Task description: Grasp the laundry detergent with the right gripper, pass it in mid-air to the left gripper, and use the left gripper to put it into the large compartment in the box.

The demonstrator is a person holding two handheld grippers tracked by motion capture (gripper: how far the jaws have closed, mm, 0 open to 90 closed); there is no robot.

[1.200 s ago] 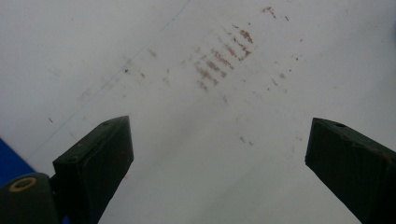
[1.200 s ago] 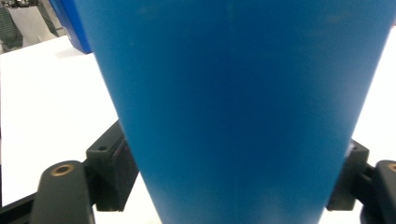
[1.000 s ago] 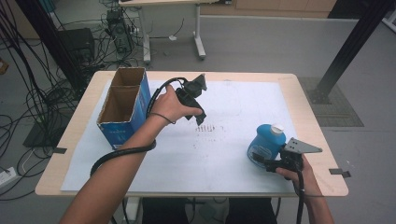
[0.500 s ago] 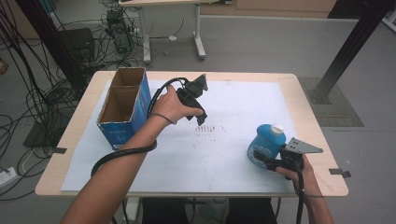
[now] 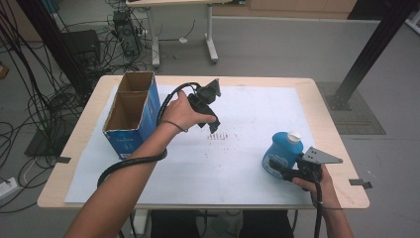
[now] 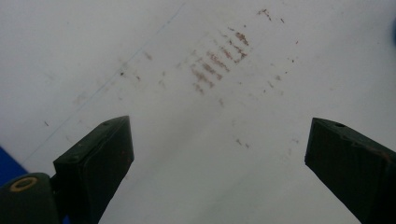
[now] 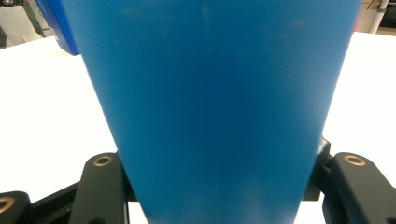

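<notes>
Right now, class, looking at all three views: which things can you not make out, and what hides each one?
- Inside of the open blue cardboard box: high view, its bottom lies in shadow.
- Print on the box front: high view, too small.
- Round blue plastic bottle with white cap: right gripper view, cap cut off by the top edge; too close.
- Right gripper fingers: high view, partly behind the bottle.
- Brownish marks on the white sheet: left gripper view, blurred.

A light wooden table (image 5: 332, 114) is carrying a white sheet (image 5: 257, 114) marked with brownish smudges (image 5: 218, 136); an open blue cardboard box (image 5: 130, 114) and a blue bottle (image 5: 280, 150) are standing on that sheet, well apart
</notes>
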